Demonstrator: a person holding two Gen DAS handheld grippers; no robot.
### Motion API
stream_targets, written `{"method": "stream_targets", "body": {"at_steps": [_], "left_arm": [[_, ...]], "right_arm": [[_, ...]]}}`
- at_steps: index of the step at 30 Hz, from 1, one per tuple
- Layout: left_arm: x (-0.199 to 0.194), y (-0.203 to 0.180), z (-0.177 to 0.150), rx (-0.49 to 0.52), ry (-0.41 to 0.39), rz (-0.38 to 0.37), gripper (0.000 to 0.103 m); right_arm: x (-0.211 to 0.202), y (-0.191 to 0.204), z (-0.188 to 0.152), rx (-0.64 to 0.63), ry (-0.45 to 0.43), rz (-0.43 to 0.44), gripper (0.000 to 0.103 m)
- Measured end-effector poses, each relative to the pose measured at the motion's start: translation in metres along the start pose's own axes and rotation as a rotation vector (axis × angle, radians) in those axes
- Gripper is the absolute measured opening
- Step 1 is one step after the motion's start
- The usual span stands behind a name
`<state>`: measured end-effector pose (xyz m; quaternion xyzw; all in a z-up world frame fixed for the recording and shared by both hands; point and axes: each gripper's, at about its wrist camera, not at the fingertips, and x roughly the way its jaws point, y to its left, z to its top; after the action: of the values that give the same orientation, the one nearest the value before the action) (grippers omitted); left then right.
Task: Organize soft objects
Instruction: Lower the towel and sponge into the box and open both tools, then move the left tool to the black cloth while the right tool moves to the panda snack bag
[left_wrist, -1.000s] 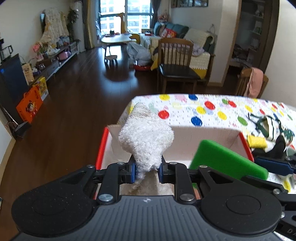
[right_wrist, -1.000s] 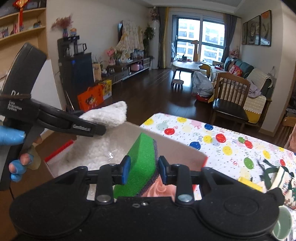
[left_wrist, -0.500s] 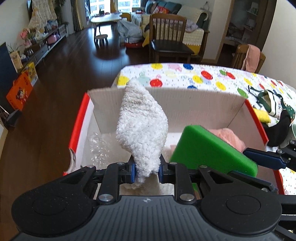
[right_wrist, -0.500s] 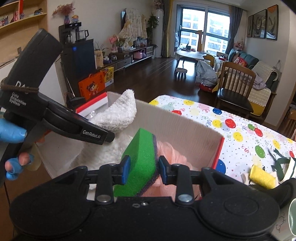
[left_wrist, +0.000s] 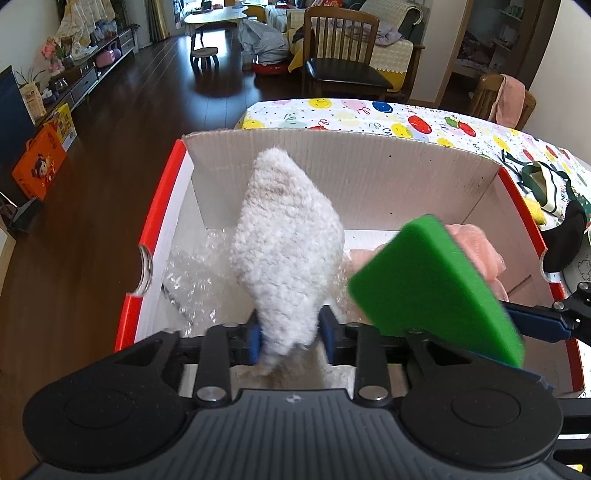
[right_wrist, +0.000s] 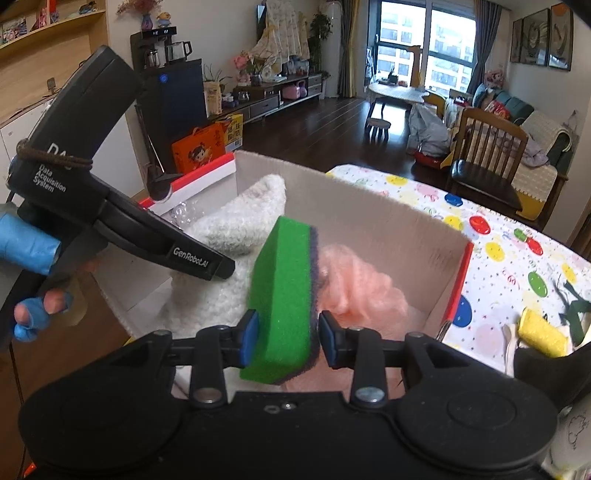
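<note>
A red-edged cardboard box (left_wrist: 162, 236) stands open at the table's end. A fluffy white cloth (left_wrist: 288, 243) stands upright between the pads of my left gripper (left_wrist: 290, 338), low inside the box. The left jaws are opening and no longer squeeze the cloth. My right gripper (right_wrist: 284, 339) holds a green sponge (right_wrist: 284, 291) with a dark underside, tilted over the box's right half. Its jaws are starting to open while the pads still touch the sponge. A pink fuzzy cloth (right_wrist: 354, 288) lies on the box floor beneath the sponge.
Bubble wrap (left_wrist: 192, 280) lines the box's left floor. The table (left_wrist: 406, 118) has a polka-dot cover. On it, right of the box, lie a yellow roll (right_wrist: 541, 332) and green-and-black fabric (left_wrist: 546, 184). A wooden chair (left_wrist: 343, 55) stands beyond. A gloved hand (right_wrist: 26, 240) grips the left tool.
Both grippers have sunk into the box with their loads. The left pads have spread apart around the white cloth. The right pads have widened slightly on the sponge.
</note>
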<state>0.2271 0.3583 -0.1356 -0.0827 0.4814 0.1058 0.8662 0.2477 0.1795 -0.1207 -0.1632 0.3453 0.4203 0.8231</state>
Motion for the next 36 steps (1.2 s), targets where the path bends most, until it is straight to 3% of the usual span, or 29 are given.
{"method": "stream_targets", "body": {"at_steps": [1,4,12,21,30,33,36], "left_arm": [[0.000,0.000,-0.001,-0.003,-0.001,-0.003,0.066],[-0.005,0.001,-0.006,-0.014,-0.023,-0.005,0.073],[-0.022,-0.004,-0.011,-0.007,-0.073,0.006,0.073],[-0.057,-0.006,-0.013,-0.017,-0.150,-0.001,0.073],[-0.100,-0.030,-0.014,0.020,-0.224,-0.060,0.074],[-0.111,-0.040,-0.015,0.031,-0.245,-0.076,0.082],[-0.121,-0.053,-0.017,0.036,-0.266,-0.098,0.082]], "right_arm": [[0.000,0.000,-0.001,0.001,0.002,0.001,0.036],[0.000,0.000,-0.001,0.002,0.004,0.003,0.039],[-0.014,0.000,-0.001,0.034,-0.020,0.020,0.057],[-0.048,-0.003,0.001,0.082,-0.083,0.039,0.063],[-0.089,-0.014,0.001,0.121,-0.144,0.043,0.068],[-0.105,-0.019,-0.003,0.125,-0.170,0.028,0.069],[-0.120,-0.026,-0.006,0.140,-0.193,0.016,0.073]]}}
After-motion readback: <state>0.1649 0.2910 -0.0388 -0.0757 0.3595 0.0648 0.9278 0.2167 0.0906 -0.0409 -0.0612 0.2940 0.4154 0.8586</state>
